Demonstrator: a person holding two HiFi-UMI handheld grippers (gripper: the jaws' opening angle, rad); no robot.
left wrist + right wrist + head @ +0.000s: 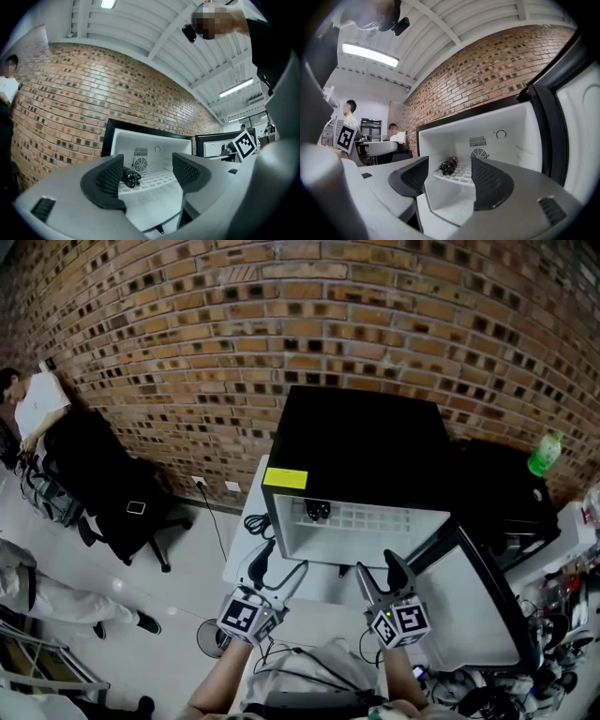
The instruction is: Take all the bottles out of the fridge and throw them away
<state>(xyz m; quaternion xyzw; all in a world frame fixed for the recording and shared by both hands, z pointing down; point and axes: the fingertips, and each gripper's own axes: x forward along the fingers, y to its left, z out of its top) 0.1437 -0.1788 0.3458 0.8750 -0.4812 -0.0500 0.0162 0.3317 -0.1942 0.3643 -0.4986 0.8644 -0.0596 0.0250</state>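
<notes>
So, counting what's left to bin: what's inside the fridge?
One dark bottle lies on the white shelf of the open fridge. The space below looks bare, though the right claw covers part of it.

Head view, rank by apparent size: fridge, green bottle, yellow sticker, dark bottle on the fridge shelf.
1. fridge
2. green bottle and yellow sticker: about alike, so not ranked
3. dark bottle: smallest, though it lies deeper inside
</notes>
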